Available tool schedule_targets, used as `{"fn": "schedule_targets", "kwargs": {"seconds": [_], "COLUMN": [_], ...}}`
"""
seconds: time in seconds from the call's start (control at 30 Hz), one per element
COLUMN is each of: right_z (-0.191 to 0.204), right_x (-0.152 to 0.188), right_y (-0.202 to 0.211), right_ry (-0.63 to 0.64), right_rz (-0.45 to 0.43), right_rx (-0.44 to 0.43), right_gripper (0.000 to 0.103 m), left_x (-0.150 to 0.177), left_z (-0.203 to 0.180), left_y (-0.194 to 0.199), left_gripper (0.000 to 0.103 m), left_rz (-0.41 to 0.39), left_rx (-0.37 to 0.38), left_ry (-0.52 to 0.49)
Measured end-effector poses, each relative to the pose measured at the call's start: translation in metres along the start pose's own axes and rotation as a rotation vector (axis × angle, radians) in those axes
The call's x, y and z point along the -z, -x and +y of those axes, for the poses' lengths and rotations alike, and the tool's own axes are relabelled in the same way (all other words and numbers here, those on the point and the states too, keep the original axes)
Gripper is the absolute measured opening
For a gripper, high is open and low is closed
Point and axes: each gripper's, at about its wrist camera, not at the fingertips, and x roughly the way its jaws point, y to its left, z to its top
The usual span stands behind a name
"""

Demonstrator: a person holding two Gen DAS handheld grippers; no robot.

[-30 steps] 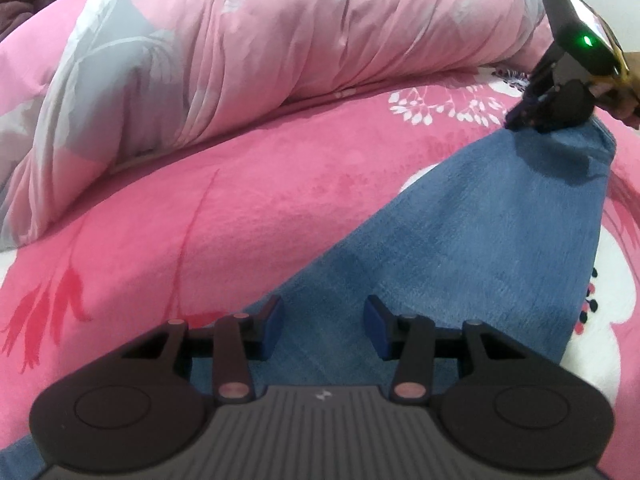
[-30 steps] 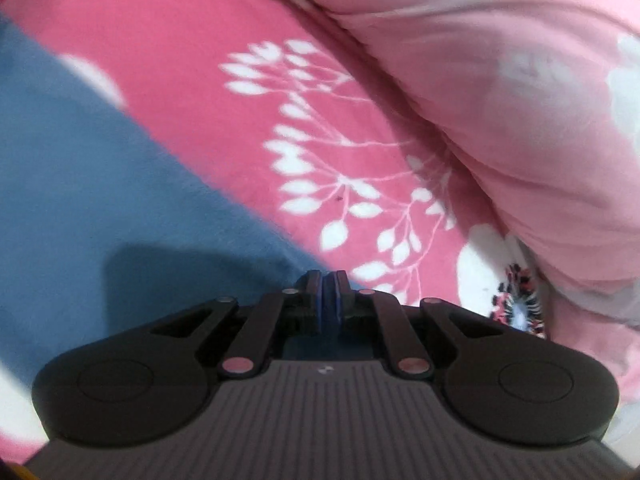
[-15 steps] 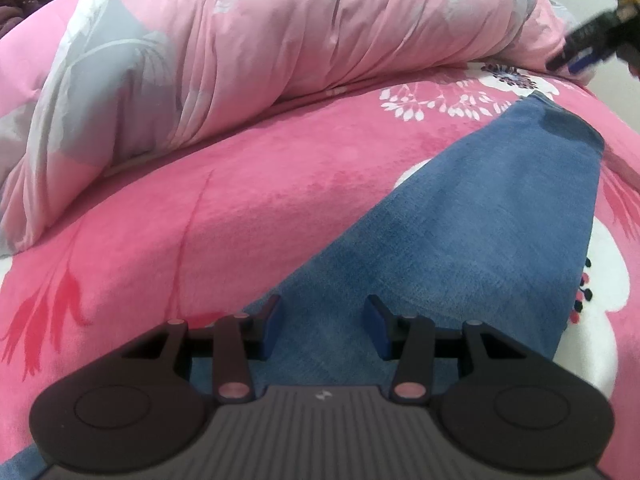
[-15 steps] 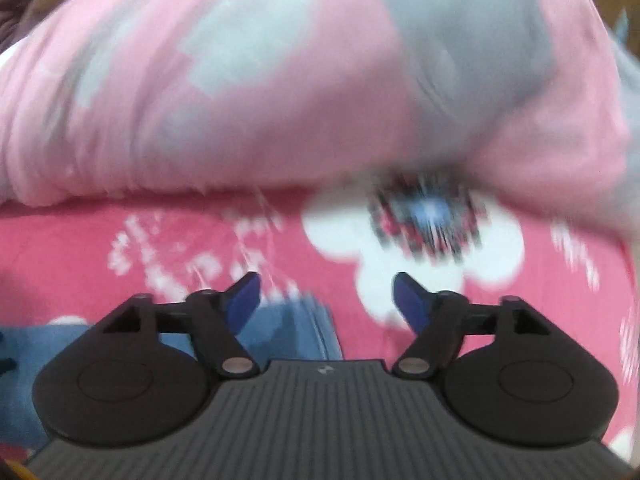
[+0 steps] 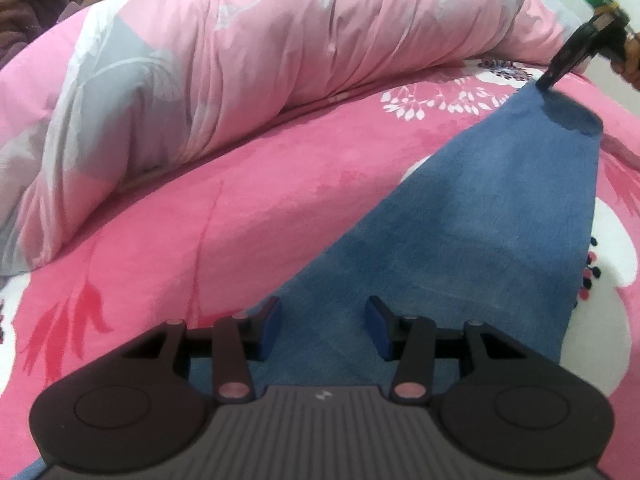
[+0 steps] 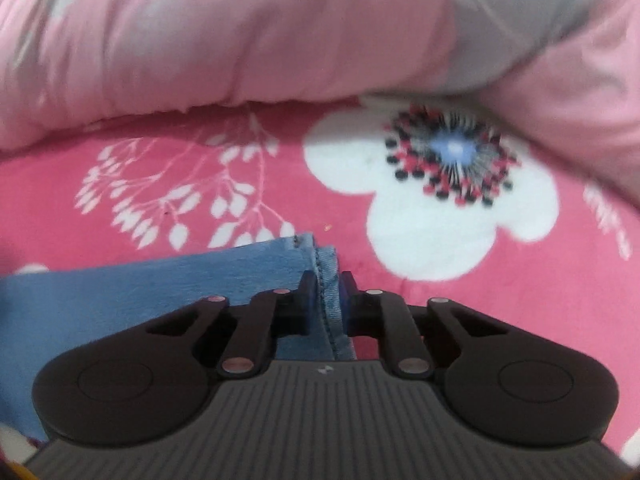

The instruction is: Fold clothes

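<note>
pink bedspread (image 6: pixel 500 300) bears jeans (image 6: pixel 160 284), hem between closing right jaws.

Soft, dim indoor light with a pinkish cast. The fisheye bends both views at the edges. The right wrist view is motion-blurred; a soft shadow darkens the jeans (image 5: pixel 576 120) in the left.

Bed surface = pink floral blanket (image 5: pixel 248 216), white flowers and leaf sprigs printed on it. Blue denim garment (image 5: pixel 472 240) lies flat on it, running from bottom centre to upper right of the left wrist frame. Bunched pink-and-grey duvet (image 5: pixel 248 52) sits on the blanket across the top
</note>
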Motion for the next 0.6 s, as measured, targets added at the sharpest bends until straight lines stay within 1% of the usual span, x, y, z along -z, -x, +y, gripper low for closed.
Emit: {"fn": "schedule_targets", "kwargs": {"seconds": [0.1, 0.2, 0.3, 0.37, 0.4, 0.43, 0.47, 0.5, 0.57, 0.6], "right_z": [0.003, 0.002, 0.003, 0.006, 0.006, 0.006, 0.006, 0.004, 0.000, 0.003], "right_x": [-0.005, -0.013, -0.014, -0.007, -0.003, -0.002, -0.001, -0.001, 0.000, 0.000], "right_y": [0.022, 0.024, -0.001, -0.025, -0.036, -0.036, -0.035, -0.031, -0.016, -0.006], "right_ry": [0.010, 0.016, 0.029, 0.042, 0.039, 0.021, 0.000, -0.026, -0.067, -0.072], "right_rz": [-0.081, -0.117, -0.083, -0.022, 0.006, -0.006, -0.025, -0.038, -0.080, -0.102], "right_rx": [0.005, 0.009, 0.023, 0.055, 0.076, 0.105, 0.136, 0.164, 0.182, 0.208], "right_gripper": [0.010, 0.010, 0.010, 0.012, 0.017, 0.024, 0.040, 0.047, 0.048, 0.046], "left_x": [0.000, 0.002, 0.007, 0.010, 0.012, 0.012, 0.013, 0.014, 0.015, 0.016], "left_z": [0.004, 0.007, 0.008, 0.008, 0.009, 0.010, 0.011, 0.013, 0.019, 0.021], "left_y": [0.003, 0.005, 0.007, 0.010, 0.012, 0.016, 0.020, 0.024, 0.036, 0.043], "left_gripper": [0.048, 0.048, 0.048, 0.048, 0.048, 0.047, 0.048, 0.048, 0.048, 0.048], "left_rz": [-0.001, -0.001, -0.002, -0.008, -0.012, -0.018, -0.026, -0.035, -0.057, -0.066], "left_rx": [-0.027, -0.042, -0.051, -0.057, -0.060, -0.062, -0.063, -0.066, -0.075, -0.082], "left_ry": [0.013, 0.013, 0.002, -0.001, -0.001, 0.005, 0.015, 0.024, 0.038, 0.044]}}
